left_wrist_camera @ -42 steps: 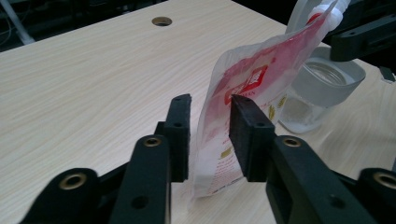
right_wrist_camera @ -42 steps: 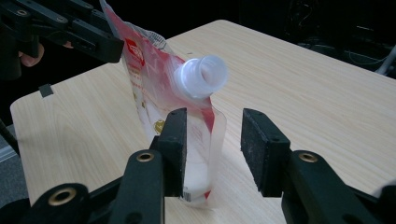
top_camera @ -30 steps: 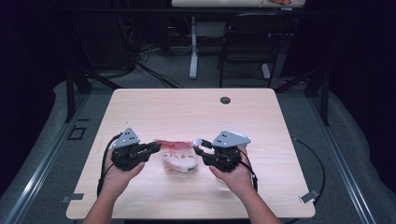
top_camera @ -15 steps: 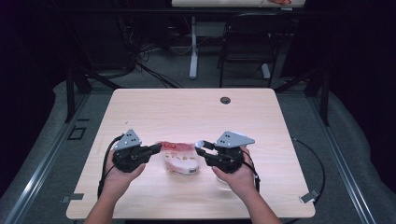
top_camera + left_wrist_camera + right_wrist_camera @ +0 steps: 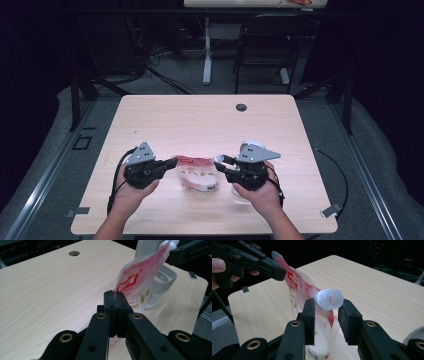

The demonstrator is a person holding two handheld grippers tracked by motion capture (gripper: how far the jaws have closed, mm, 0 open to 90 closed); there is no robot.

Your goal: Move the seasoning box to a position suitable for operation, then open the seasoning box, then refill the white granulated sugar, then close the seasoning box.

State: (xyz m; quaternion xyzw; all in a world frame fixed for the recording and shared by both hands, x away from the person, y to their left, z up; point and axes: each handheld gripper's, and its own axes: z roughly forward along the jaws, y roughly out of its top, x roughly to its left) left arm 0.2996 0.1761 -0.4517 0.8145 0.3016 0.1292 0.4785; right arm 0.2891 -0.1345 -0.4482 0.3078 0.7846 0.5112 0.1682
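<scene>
High view: wooden table w/ a round grommet hole near its far edge; a person's forearms enter from the near side. Left gripper sits at near left of centre, pointing right; right gripper at near right of centre, pointing left. Between them a red-and-clear refill pouch is held at near-centre of the table, its left end at the left gripper's tips, its right end at the right gripper's tips. A cable loops from the left gripper toward the near edge. Left gripper view: jaws fully closed, pads pinching the pouch at its thin red-printed edge; pouch rises up and away to the right. Beyond it stands a clear glass jar w/ open mouth, just beside the pouch, on the table; the grommet hole shows far off. The other gripper's black body is at upper right. Right gripper view: jaws part-open, narrow gap, flanking the pouch's white screw spout; left pad touches or nearly touches the spout, right pad stands just clear, so firm grip cannot be confirmed. Pouch body stretches away to the left gripper, clamped on the far corner, w/ a hand behind it.
</scene>
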